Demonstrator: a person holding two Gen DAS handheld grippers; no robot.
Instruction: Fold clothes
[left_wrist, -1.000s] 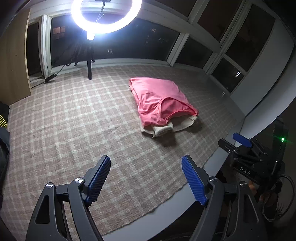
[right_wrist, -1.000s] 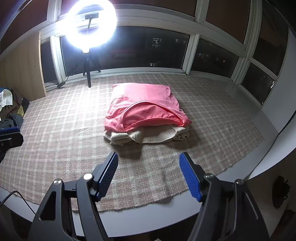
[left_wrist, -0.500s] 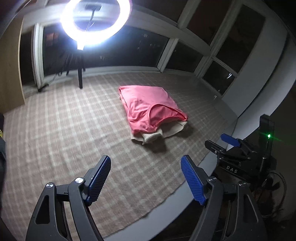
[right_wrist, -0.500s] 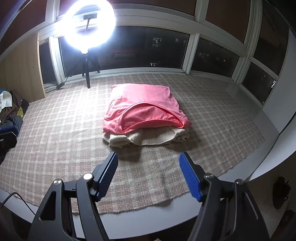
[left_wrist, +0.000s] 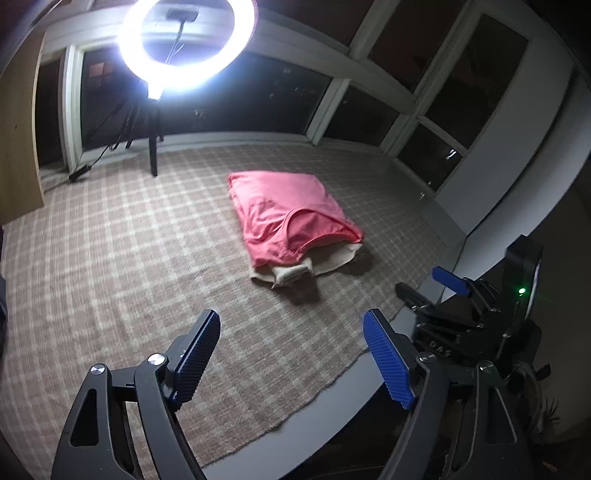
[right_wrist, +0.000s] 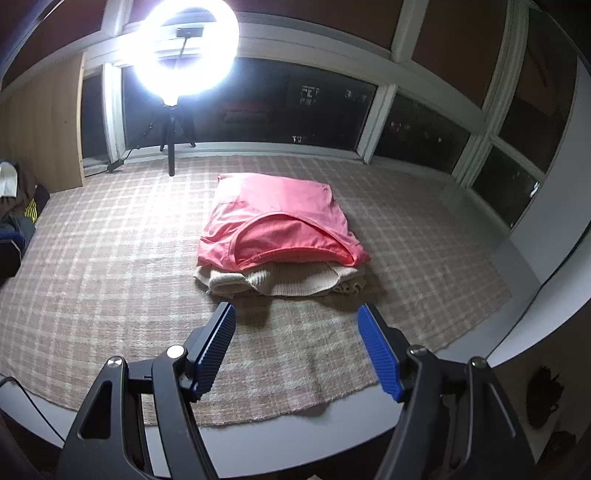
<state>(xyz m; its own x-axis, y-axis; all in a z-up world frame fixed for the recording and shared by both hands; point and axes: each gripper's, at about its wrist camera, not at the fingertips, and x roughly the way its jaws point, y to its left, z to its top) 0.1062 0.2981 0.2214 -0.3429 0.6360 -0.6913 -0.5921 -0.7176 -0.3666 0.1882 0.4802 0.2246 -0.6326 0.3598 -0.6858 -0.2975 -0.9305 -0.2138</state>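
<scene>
A folded pink top (left_wrist: 291, 218) (right_wrist: 280, 225) lies on a folded cream knit (left_wrist: 295, 271) (right_wrist: 280, 282), the two stacked on a checked beige cloth (left_wrist: 110, 266) (right_wrist: 92, 266). My left gripper (left_wrist: 291, 354) hovers well short of the stack, above the cloth's near edge, its jaws opening with nothing between them. My right gripper (right_wrist: 295, 347) hangs just in front of the cream knit, open and empty. The right gripper's body (left_wrist: 461, 314) also shows at the right of the left wrist view.
A lit ring light (left_wrist: 188, 40) (right_wrist: 184, 51) on a tripod stands at the far edge by dark windows. A wooden panel (right_wrist: 40, 125) rises at the left, with a heap of dark clothes (right_wrist: 18, 206) beside it. The cloth ends at a grey rim (right_wrist: 332, 439).
The left wrist view has swung and pulled back slightly, so the stack sits more central and farther off. In the right wrist view the stack has come a little nearer to the fingertips.
</scene>
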